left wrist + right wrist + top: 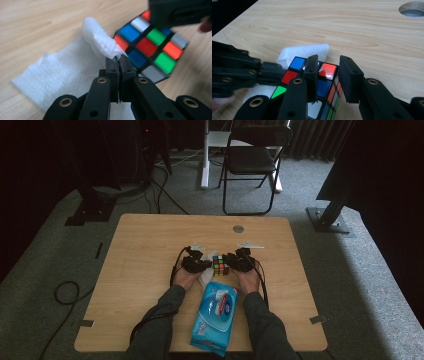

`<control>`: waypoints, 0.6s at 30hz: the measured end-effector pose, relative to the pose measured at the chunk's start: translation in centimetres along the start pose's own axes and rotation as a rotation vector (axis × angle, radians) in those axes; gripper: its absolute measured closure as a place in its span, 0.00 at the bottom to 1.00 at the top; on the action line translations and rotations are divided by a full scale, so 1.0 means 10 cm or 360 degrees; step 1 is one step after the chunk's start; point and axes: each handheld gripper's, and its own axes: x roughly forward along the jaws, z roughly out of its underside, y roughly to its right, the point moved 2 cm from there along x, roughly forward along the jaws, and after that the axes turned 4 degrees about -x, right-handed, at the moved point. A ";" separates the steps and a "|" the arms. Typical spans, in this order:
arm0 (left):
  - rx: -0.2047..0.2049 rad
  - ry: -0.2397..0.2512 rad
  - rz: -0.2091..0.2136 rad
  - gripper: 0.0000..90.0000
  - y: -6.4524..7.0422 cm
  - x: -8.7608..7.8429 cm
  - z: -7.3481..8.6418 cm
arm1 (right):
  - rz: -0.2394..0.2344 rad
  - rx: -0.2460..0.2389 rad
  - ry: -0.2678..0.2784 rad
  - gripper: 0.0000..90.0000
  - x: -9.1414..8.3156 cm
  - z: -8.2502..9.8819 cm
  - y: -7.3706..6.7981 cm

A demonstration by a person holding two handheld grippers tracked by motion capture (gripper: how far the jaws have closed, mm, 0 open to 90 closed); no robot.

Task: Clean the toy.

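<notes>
At the bottom centre of the high view we see a blue plastic pack of wet wipes (214, 316) lying on the pale wooden table (140, 270) between the person's forearms. Above it, mid-frame, the left gripper (117, 58) has its jaws pressed together on a white textured paper wipe (100, 40). The right gripper (327, 75) is clamped on a multicoloured puzzle cube (322, 86) — tilted, wipe touching its side. Further up, a black folding chair (252, 157) stands on the carpet.
</notes>
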 end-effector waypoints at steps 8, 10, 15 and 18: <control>0.0024 0.0078 0.0090 0.98 0.09 -0.15 -0.06 | 0.0002 0.0001 0.0000 0.77 0.00 0.00 0.00; 0.0030 0.0073 0.0087 0.98 0.09 -0.15 -0.05 | 0.0002 0.0000 0.0000 0.77 0.00 0.00 0.00; 0.0025 0.0056 0.0087 0.98 0.08 -0.12 -0.02 | 0.0001 -0.0001 0.0000 0.77 0.00 0.00 0.00; 0.0028 0.0035 0.0066 0.98 0.06 -0.10 0.01 | 0.0000 0.0000 0.0000 0.77 0.00 0.00 0.00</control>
